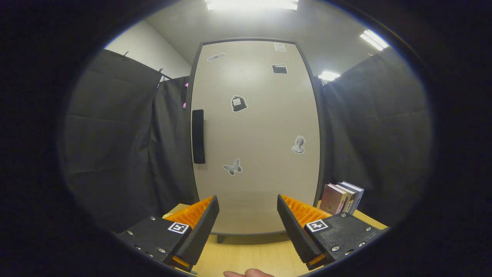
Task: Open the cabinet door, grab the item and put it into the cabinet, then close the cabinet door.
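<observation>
Cabinet door (255, 134) shut, dead ahead of hand-held gripper (248, 204) — fingers spread, empty — books (341, 198) beside cabinet.

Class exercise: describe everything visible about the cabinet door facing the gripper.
The cabinet door is shut, upright, pale grey and matte within a dark frame. A dark vertical handle sits near its left edge, and small stickers, among them a butterfly and a bust, dot its face. The gripper is open just before it, touching nothing.
</observation>
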`<state>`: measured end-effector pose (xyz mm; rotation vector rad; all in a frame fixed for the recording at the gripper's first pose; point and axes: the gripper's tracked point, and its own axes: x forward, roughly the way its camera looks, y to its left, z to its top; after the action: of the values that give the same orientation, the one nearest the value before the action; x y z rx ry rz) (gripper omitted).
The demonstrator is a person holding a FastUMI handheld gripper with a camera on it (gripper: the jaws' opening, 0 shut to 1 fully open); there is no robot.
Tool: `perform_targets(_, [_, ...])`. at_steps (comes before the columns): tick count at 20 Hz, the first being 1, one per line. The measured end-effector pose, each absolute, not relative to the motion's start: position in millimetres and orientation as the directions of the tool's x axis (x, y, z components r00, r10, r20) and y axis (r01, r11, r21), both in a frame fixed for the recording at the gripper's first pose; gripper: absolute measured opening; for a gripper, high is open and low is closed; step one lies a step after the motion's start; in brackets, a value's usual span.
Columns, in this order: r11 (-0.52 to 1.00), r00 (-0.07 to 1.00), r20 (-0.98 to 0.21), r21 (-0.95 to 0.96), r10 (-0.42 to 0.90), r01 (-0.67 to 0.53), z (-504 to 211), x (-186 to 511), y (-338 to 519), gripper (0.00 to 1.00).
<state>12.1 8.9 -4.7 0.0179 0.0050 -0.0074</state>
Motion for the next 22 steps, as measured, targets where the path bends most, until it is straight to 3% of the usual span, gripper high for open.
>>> perform_targets(22, [0.999,1.0,0.011,0.02,-0.029,0.029,8.2,26.1,-3.3,0.94])
